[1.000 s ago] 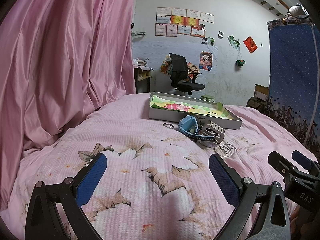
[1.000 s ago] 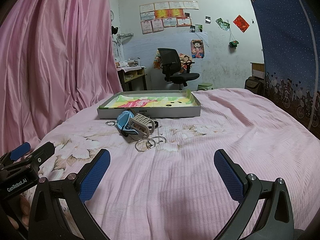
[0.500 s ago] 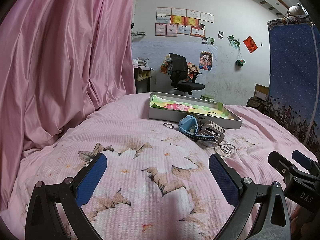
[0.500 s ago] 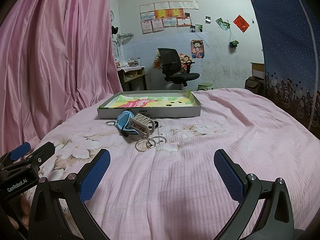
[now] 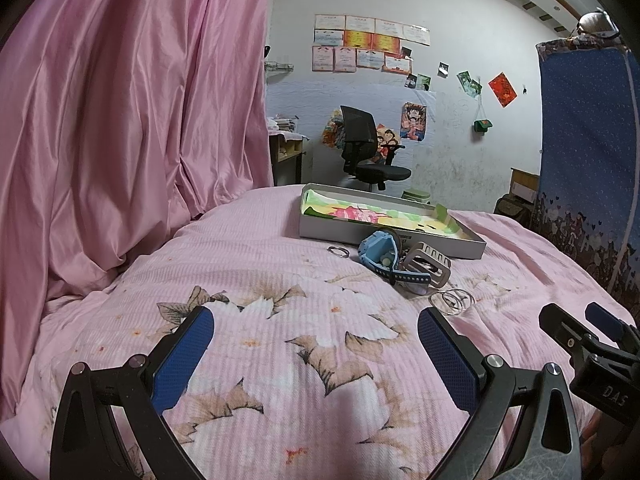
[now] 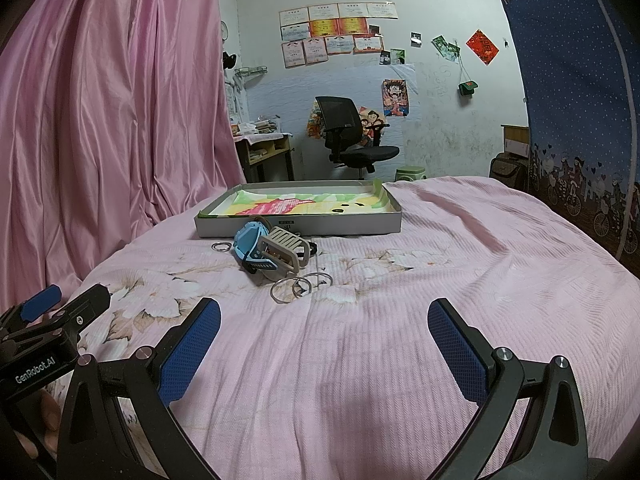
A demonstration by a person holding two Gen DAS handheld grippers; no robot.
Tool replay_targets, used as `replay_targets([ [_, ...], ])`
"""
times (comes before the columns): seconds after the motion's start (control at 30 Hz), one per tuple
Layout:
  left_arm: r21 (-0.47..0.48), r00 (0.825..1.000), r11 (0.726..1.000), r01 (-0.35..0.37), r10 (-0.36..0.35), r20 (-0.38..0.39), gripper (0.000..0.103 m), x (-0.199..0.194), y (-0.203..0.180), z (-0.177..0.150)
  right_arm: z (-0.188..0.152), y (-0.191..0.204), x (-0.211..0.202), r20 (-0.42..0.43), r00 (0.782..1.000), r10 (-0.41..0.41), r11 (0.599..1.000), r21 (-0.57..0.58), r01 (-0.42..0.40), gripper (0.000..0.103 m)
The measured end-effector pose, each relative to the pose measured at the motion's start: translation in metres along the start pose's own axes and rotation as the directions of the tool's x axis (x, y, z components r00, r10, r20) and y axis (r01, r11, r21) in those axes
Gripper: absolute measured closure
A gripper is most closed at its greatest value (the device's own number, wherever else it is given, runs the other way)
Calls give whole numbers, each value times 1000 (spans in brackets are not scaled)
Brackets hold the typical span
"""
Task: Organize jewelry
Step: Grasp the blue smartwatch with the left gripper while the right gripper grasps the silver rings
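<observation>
The jewelry lies in a little heap on the pink flowered bed cover (image 6: 400,320), ahead of both grippers and not touched by either. Going left to right in the right wrist view: a small silver ring (image 6: 221,246), a blue watch (image 6: 249,245), a beige slotted watch band (image 6: 285,249), and thin silver hoops (image 6: 301,287) lying nearest. Just behind the heap sits a flat gray box with colorful paper inside (image 6: 298,227). The left gripper (image 5: 316,354) has its jaws wide apart, holding nothing. The right gripper (image 6: 325,338) is also spread wide, holding nothing.
</observation>
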State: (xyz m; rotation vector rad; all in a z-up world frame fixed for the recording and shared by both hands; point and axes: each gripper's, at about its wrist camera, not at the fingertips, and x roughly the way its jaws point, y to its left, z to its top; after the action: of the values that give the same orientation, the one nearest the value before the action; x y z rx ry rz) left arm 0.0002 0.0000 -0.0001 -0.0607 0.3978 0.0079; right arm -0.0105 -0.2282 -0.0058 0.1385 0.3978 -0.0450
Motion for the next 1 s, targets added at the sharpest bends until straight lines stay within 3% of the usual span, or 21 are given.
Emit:
replay_targets([
  [0.23, -21, 999, 1000, 22, -23, -46, 0, 6, 5, 6, 3, -3, -2, -7, 1000, 21, 1000, 21, -21, 1],
  [0.37, -52, 991, 998, 28, -34, -129, 0, 25, 9, 14, 10, -11, 9, -5, 999, 38, 999, 17, -38, 1],
  [0.5, -101, 978, 993, 59, -78, -195, 0, 49, 15, 28, 26, -8, 22, -62, 997, 48, 999, -8, -49, 1],
  [0.7, -93, 960, 990, 107, -127, -249, 0, 86, 12, 47, 40, -12, 60, -172, 980, 100, 994, -15, -104, 1],
  [0.83, -75, 935, 984, 163, -178, -306, 1, 112, 4, 55, 46, -13, 84, -215, 968, 132, 990, -23, -141, 1],
  [0.93, -104, 906, 970, 220, -243, -348, 7, 134, 3, 58, 48, -14, 103, -263, 952, 158, 986, -14, -168, 1],
  [1.0, -139, 874, 957, 255, -289, -389, 14, 153, 3, 58, 48, -15, 117, -300, 936, 183, 981, -1, -193, 2],
])
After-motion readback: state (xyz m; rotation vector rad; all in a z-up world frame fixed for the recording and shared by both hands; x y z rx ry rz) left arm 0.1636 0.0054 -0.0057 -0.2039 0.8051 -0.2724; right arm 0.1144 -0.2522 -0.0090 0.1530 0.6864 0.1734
